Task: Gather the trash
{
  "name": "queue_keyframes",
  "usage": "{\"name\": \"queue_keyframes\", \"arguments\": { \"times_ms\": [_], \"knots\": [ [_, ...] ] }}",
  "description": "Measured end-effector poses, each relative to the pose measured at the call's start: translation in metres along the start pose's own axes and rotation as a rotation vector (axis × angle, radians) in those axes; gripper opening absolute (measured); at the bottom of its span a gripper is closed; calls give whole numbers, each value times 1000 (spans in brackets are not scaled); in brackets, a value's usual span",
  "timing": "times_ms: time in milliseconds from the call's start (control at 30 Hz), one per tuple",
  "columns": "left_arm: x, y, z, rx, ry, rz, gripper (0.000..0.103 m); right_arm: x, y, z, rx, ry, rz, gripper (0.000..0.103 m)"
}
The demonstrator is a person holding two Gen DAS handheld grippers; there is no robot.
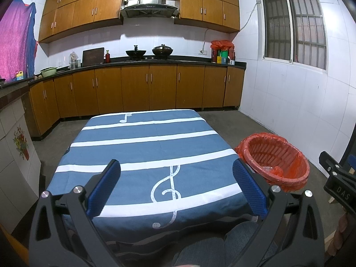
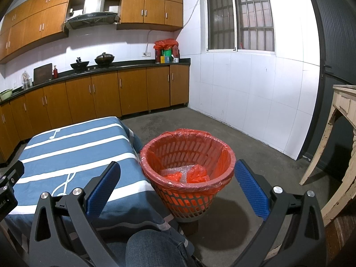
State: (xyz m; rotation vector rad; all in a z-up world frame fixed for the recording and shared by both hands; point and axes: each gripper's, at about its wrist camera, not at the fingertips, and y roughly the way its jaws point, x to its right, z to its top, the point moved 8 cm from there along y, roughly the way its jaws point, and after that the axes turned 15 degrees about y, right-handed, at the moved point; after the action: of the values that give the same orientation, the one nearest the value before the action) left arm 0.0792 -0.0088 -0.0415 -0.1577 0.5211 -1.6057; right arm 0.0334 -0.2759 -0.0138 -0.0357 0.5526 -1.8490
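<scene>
both grippers are up over the near end of a table (image 1: 142,146) with a blue cloth, white stripes and music notes on it. left gripper (image 1: 176,173) has its blue pads spread wide, nothing between them, just the treble clef on the cloth showing through the gap. right gripper (image 2: 178,175) is the same deal, jaws wide apart and holding nothing, and from its camera the bin (image 2: 189,191) sits right in the gap between the pads, lower down on the floor.

the bin is a red slatted basket with a red liner (image 2: 153,158) folded over the rim. it stands just beside the table's right edge, on the concrete floor. down in the bottom there's some trash (image 2: 175,172), looks like crumpled clear plastic, partly tucked in the bunched liner. can't tell exactly what it is.

in the left view the bin (image 1: 276,162) shows at the right past the table corner, and a bit of the right gripper (image 1: 336,178) pokes in at the far right edge. the person's jeans knee (image 2: 155,247) is at the bottom of frame.

behind it all is a kitchen counter (image 1: 138,63) with two woks (image 1: 136,53) on the stove and wood cabinets above and below.
</scene>
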Motion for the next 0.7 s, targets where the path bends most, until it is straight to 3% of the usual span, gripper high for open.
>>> {"name": "queue_keyframes", "arguments": {
  "times_ms": [700],
  "knots": [
    [-3,5,-5,-5,2,-1,99,5,0,-4,-3,1,-4,101]
  ]
}}
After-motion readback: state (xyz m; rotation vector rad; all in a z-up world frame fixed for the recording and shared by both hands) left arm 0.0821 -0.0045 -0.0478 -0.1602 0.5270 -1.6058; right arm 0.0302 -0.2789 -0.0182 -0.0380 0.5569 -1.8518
